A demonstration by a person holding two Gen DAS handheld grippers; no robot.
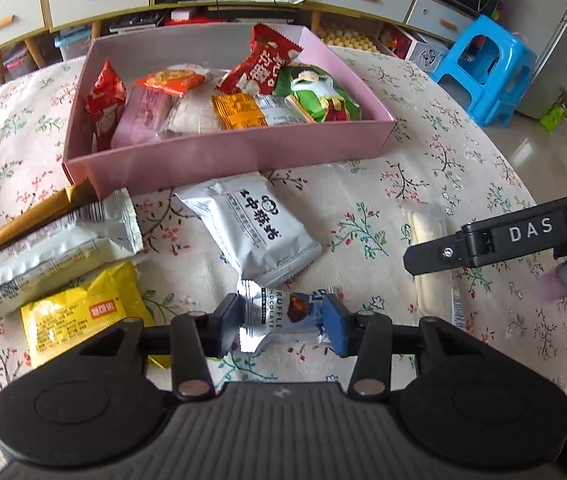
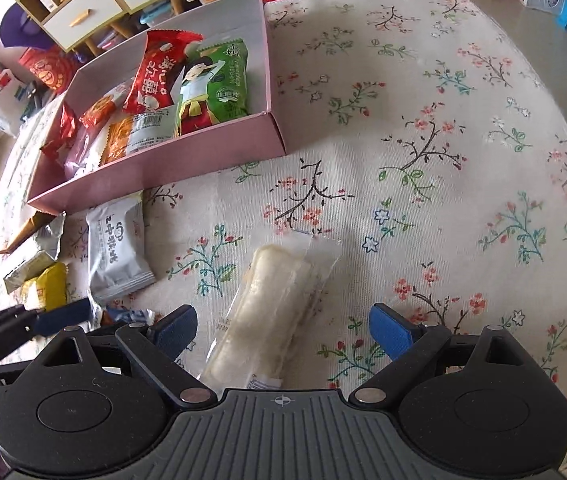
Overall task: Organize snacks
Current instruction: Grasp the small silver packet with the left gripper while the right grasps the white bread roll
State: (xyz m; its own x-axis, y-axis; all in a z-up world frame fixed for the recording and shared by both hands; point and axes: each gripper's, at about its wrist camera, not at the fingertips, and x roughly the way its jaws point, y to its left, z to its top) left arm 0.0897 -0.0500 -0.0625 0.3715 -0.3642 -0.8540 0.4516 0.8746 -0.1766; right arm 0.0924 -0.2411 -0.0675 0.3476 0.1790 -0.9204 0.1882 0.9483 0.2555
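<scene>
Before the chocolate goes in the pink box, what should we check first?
1. Left gripper shut on the chocolate: ok, a pad presses each end of the wrapper.
2. Grip firm enough to lift: cannot tell, only the crinkly ends are pinched.
3. Box open on top: ok, no lid.
4. Room in the box: ok, it looks crowded but the snacks lie low.
5. Way to the box: not ok if dragged, the white packet lies between; lift over it.
6. Right gripper out of the way: ok, open over the pale bar, off to the side.
</scene>
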